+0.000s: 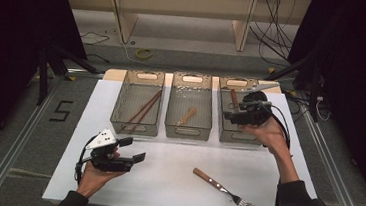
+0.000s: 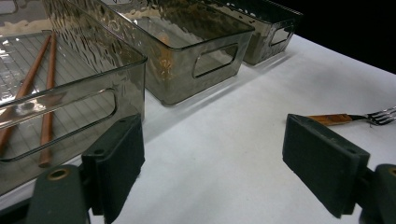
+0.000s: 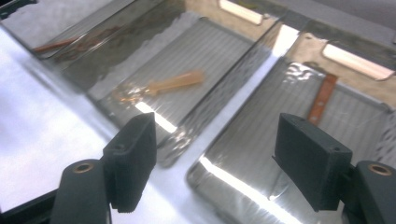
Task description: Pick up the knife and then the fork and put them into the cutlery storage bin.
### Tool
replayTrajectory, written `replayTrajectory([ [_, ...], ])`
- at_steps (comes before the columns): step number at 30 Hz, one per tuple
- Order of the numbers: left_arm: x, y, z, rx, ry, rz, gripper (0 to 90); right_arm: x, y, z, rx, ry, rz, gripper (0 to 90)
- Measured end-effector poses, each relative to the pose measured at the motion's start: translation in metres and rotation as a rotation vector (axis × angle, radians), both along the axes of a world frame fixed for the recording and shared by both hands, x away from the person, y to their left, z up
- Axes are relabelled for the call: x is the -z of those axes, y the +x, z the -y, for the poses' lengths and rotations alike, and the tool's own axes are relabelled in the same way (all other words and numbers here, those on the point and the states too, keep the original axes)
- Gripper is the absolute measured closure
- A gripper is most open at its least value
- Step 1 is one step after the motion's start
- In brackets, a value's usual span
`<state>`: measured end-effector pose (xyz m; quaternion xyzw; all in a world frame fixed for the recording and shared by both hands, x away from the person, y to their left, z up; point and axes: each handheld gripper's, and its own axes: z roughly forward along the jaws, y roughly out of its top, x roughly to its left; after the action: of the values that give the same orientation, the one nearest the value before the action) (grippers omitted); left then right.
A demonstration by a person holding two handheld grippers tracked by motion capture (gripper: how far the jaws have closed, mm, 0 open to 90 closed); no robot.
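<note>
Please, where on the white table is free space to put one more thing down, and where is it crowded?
Free: the white mat between the left gripper and the fork, and the strip in front of the three bins. Crowded: the right bin, where the right gripper hovers open.

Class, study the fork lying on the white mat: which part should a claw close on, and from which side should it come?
Grip the fork at its wooden handle, coming straight down from above with the jaws across its width. It lies flat and alone on the white mat, the handle is the thicker part, and the tines point toward the person. The open left claw looks nearer.
</note>
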<state>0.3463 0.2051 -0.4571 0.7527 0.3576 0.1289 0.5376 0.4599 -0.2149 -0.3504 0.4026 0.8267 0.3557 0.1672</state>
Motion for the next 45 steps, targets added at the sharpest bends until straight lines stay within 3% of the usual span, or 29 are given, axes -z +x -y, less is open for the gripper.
replayTrajectory([
  [4, 0.0, 0.0, 0.0, 0.0, 0.001, 0.003, 20.2, 0.005, -0.014, -0.004, -0.034, 0.003, -0.001, 30.2],
  [13, 0.0, 0.0, 0.0, 0.002, 0.004, 0.003, 20.2, 0.028, -0.037, -0.009, -0.093, 0.029, -0.055, 29.1],
  [18, 0.0, 0.0, 0.0, 0.002, 0.002, 0.004, 20.3, 0.036, -0.049, -0.017, -0.142, 0.0, -0.095, 27.9],
  [29, 0.0, -0.001, 0.0, 0.004, 0.004, 0.006, 20.2, 0.058, -0.074, -0.033, -0.24, -0.112, -0.218, 28.4],
  [45, 0.001, -0.001, 0.001, 0.008, 0.01, 0.009, 20.0, 0.076, -0.091, -0.045, -0.297, -0.218, -0.292, 32.9],
])
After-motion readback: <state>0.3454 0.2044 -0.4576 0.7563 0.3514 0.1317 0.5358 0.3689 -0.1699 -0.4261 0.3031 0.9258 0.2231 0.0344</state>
